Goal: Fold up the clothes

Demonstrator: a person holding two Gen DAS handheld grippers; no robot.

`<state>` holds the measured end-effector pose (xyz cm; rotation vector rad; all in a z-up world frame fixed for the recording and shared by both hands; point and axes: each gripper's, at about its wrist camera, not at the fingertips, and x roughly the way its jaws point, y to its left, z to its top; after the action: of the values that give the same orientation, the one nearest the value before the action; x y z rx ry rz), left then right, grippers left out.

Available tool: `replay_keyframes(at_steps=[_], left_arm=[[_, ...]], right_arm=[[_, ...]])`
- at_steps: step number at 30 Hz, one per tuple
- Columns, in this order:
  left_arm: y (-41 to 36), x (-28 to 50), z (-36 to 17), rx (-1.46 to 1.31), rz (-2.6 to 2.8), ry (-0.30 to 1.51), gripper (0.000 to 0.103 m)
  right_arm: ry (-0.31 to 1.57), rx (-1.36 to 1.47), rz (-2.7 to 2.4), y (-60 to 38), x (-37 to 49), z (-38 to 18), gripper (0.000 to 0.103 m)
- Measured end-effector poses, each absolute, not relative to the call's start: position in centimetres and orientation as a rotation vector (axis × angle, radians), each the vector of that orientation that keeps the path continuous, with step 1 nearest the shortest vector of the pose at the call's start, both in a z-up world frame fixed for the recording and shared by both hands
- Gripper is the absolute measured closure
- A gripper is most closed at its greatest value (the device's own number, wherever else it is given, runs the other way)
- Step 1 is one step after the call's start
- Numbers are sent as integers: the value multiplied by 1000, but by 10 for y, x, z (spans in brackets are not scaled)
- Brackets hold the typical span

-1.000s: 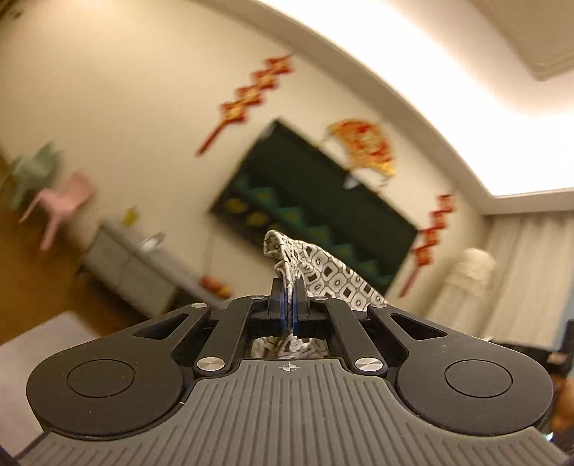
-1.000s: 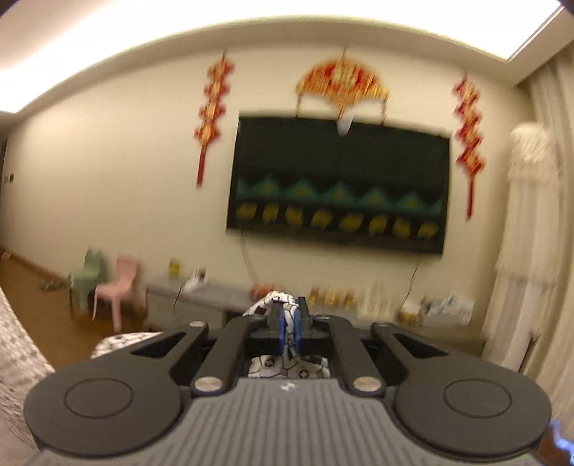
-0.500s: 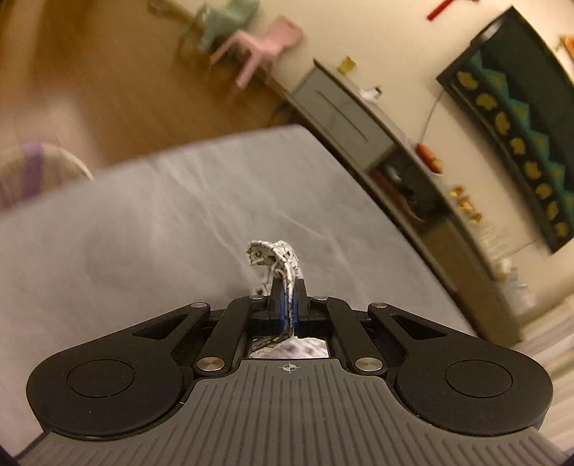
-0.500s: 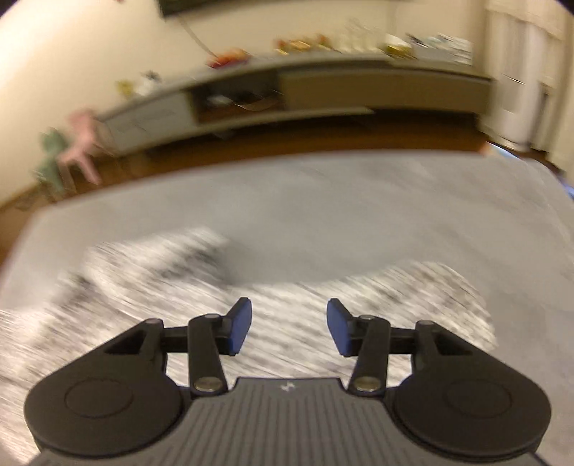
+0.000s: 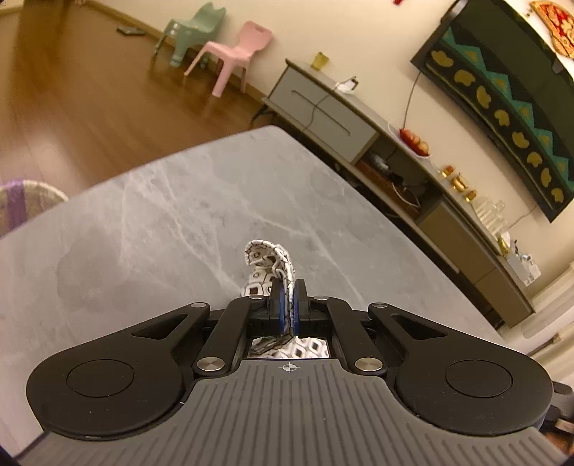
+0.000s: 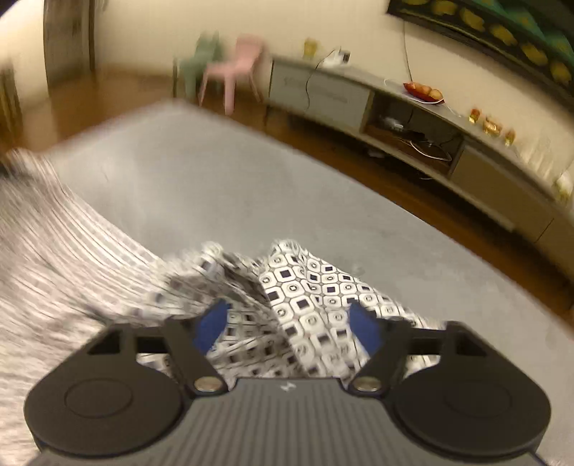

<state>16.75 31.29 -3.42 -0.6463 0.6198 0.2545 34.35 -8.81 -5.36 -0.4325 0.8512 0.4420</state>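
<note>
A white garment with a black geometric print lies spread on the grey marbled table (image 5: 161, 215). My left gripper (image 5: 287, 304) is shut on a bunched edge of the garment (image 5: 269, 256), which sticks up past the fingertips just above the tabletop. In the blurred right wrist view the garment (image 6: 315, 286) lies rumpled on the table (image 6: 215, 172). My right gripper (image 6: 287, 324) hangs low over it, its jaws wide apart and closing. The cloth lies beneath the gap, and the blue pads (image 6: 211, 324) do not press on it.
A long grey TV cabinet (image 5: 323, 111) with a fruit plate and small ornaments runs along the wall beyond the table's far edge. A pink chair (image 5: 236, 53) and a green chair (image 5: 193, 28) stand on the wooden floor. A woven basket (image 5: 21, 200) sits at the left edge.
Both grippers dropped from facing the wall down to the table. The right gripper let go of the garment and opened wide. The left stayed shut on its edge.
</note>
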Motion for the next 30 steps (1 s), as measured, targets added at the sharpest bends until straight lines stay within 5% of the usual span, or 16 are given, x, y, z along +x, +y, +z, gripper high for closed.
replay_keyframes(at_steps=[4, 8, 14, 16, 18, 20, 30], left_arm=[[333, 164, -29, -686, 329, 582, 103], [339, 156, -21, -707, 345, 548, 103], [328, 153, -18, -658, 314, 556, 103], [326, 154, -21, -637, 313, 580, 103], [324, 158, -25, -618, 295, 620, 103], [325, 160, -29, -599, 285, 655, 103], [341, 173, -48, -661, 247, 700, 103]], right_arm=[[727, -178, 281, -141, 330, -2, 102], [537, 173, 96, -253, 210, 64, 102], [574, 165, -333, -347, 27, 36, 101], [651, 101, -385, -352, -1, 21, 92], [710, 75, -351, -352, -15, 17, 68], [706, 87, -303, -353, -18, 20, 56], [658, 581, -101, -421, 104, 24, 51]])
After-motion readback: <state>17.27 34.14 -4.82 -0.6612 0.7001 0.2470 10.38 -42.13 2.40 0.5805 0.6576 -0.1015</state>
